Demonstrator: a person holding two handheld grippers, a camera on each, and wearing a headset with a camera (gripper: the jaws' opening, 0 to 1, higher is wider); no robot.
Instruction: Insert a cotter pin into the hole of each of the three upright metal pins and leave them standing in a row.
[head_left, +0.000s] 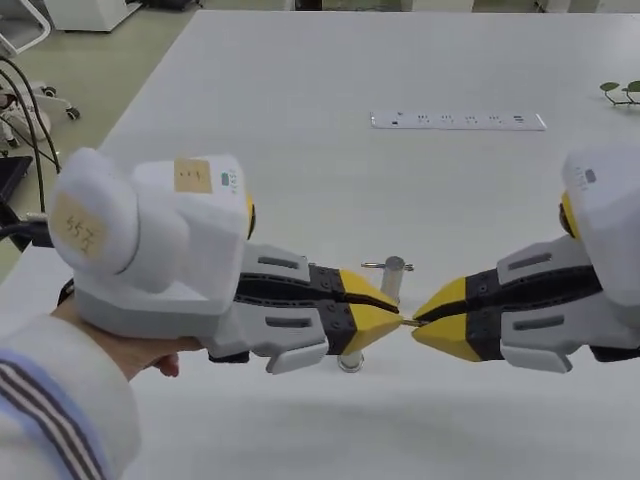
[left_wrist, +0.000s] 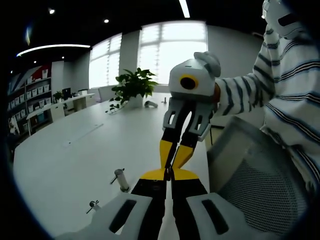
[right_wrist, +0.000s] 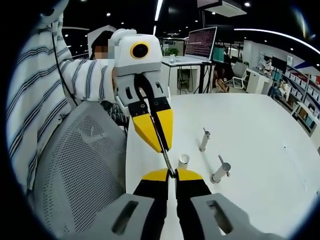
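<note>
My left gripper (head_left: 388, 322) and right gripper (head_left: 420, 318) meet tip to tip above the white table (head_left: 330, 130). A thin cotter pin (head_left: 408, 321) spans the small gap, and both pairs of jaws look shut on it. In the right gripper view the cotter pin (right_wrist: 167, 159) runs from the left gripper's yellow tips down to my right gripper (right_wrist: 174, 174). Behind the tips stands an upright metal pin (head_left: 393, 276) with a cotter pin through its top. Another metal pin (head_left: 350, 362) is mostly hidden under the left gripper. Three metal pins (right_wrist: 204, 139) (right_wrist: 220, 170) (right_wrist: 183, 161) stand in the right gripper view.
A white power strip (head_left: 458, 121) lies at the back of the table. A grey mesh chair (right_wrist: 85, 160) stands at the table's near edge. A potted plant (left_wrist: 132, 87) sits at the far end. The table's left edge (head_left: 110, 130) drops to the floor.
</note>
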